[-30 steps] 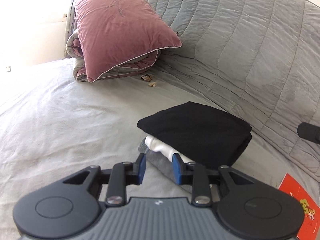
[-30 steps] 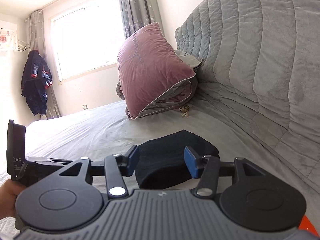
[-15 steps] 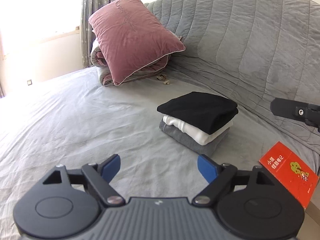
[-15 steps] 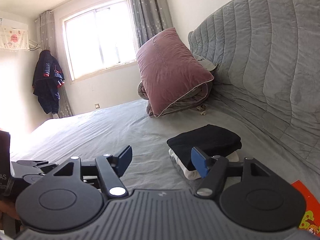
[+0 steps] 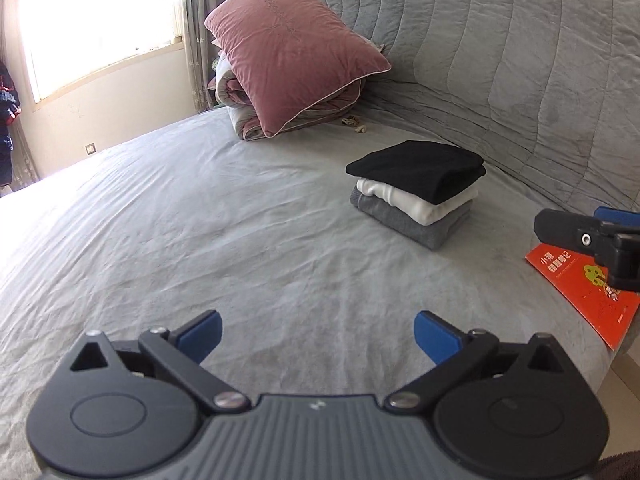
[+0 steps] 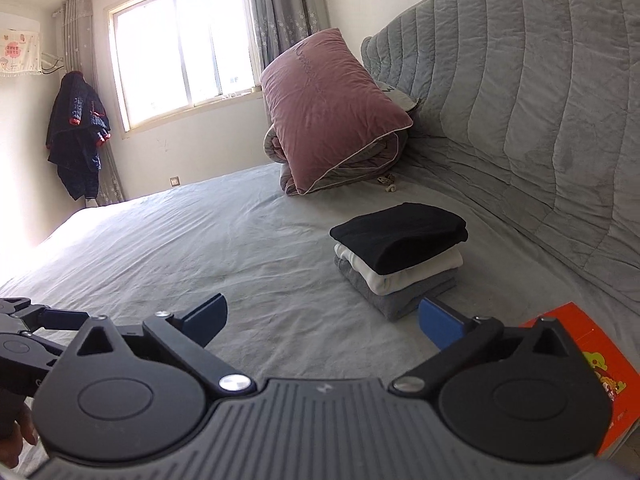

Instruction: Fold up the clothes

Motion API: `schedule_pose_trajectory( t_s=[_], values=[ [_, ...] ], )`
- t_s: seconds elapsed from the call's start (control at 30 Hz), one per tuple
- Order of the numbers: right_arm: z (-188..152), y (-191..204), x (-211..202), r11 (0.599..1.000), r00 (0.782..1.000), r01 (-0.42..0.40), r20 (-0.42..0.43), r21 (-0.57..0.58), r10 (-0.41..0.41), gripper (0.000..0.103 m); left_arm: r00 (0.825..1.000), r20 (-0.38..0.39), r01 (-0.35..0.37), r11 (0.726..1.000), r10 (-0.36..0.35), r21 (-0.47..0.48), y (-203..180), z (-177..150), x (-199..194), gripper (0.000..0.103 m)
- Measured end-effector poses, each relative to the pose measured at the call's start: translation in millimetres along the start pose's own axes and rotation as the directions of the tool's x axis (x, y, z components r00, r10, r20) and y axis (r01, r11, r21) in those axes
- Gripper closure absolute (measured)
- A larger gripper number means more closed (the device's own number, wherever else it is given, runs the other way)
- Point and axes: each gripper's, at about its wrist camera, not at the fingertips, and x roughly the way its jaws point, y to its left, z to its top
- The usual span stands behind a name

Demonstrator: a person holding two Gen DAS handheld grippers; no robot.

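A grey-sheeted bed (image 5: 168, 216) fills both views, its quilted headboard (image 5: 520, 60) behind. Beside the headboard sits the stack of folded clothes (image 5: 416, 190), black over white over grey, long axis running toward the headboard, ahead and right of the left tongs (image 5: 316, 334) and nearer the right tongs (image 6: 322, 320). Both tongs are opening wide with nothing between them. A pink pillow (image 5: 292, 52) lies beyond; a red booklet (image 5: 588, 284) lies just right. Nothing blocks the way.

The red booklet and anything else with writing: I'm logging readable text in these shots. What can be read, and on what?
Red booklet: Chinese title characters, too small to read reliably.
Pink pillow: stitched cursive line, unreadable.
Wall hanging: red printed characters, too blurred.
Nothing else bears text.
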Motion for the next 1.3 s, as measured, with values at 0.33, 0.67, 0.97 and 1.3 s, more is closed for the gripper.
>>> schedule_pose_trajectory(
  t_s=[0.33,0.67,0.97,1.3],
  values=[
    [-33.3,-9.0,-1.8,0.986,0.981,0.136,-0.149,0.099,-0.121,0.000,0.994,-0.082,-0.074,0.996,0.079,0.052,-16.5,-32.7,4.2,0.001],
    [-43.5,-0.5,-2.3,0.978,0.966,0.202,-0.177,0.055,-0.189,0.000,0.992,-0.100,-0.081,0.996,0.076,-0.042,-7.7,-35.1,-1.1,0.001],
    [-49.3,37.4,14.3,0.986,0.969,0.166,-0.185,-0.013,-0.165,0.000,0.987,-0.100,-0.141,0.983,0.130,-0.119,21.6,-43.2,-2.9,0.001],
    [-72.2,109.2,55.3,0.991,0.976,0.057,-0.200,-0.119,-0.080,0.000,0.965,-0.102,-0.257,0.945,0.241,-0.201,86.6,-76.7,9.3,0.001]
  ],
)
